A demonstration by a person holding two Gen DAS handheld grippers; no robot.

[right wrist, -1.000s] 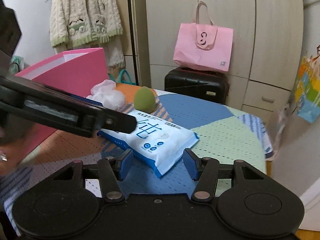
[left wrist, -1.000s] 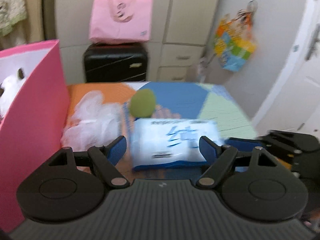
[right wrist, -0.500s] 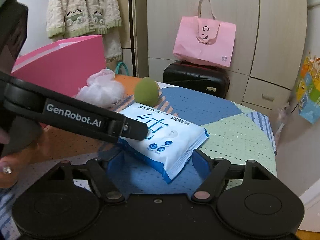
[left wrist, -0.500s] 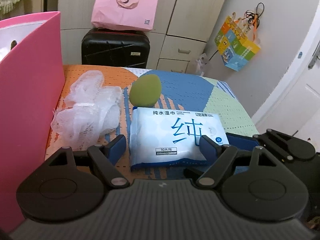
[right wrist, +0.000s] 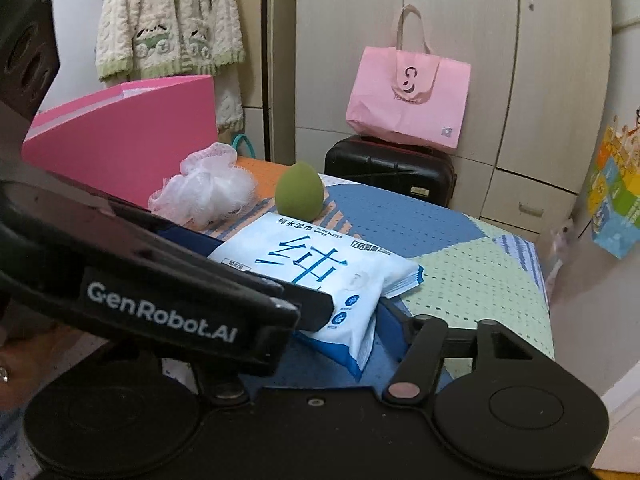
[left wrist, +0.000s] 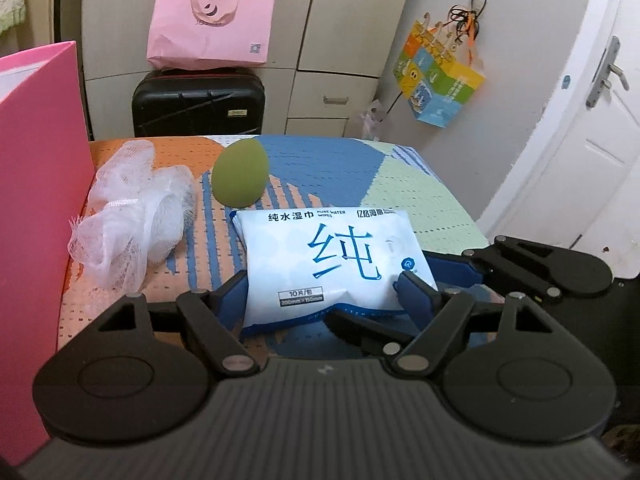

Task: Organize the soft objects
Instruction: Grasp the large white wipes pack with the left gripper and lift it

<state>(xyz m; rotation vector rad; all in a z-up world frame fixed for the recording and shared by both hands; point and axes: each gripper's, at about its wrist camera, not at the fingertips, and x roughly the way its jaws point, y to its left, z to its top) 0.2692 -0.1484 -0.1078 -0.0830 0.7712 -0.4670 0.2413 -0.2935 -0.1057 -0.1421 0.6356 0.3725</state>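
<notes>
Now the white-and-blue soft pack of wet wipes (left wrist: 336,264), flat on the patterned cloth half a second ago, is straddled by both tools: the left gripper (left wrist: 320,292) is pressed on its sides, while the right gripper (right wrist: 352,332) is seen closing around its near corner. A lift seems imminent. The pink cardboard box (right wrist: 132,148) is beside it; its contents are hidden. Left on the cloth are a white mesh bath puff (left wrist: 132,216) and a green egg-shaped sponge (left wrist: 239,178).

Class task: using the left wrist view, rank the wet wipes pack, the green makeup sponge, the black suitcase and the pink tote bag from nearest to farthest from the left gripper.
1. Wet wipes pack: between the left gripper fingers, on the table.
2. Green makeup sponge: just beyond the pack, slightly left.
3. Black suitcase: behind the table's far edge.
4. Pink tote bag: on top of the suitcase, against the cupboards.
</notes>
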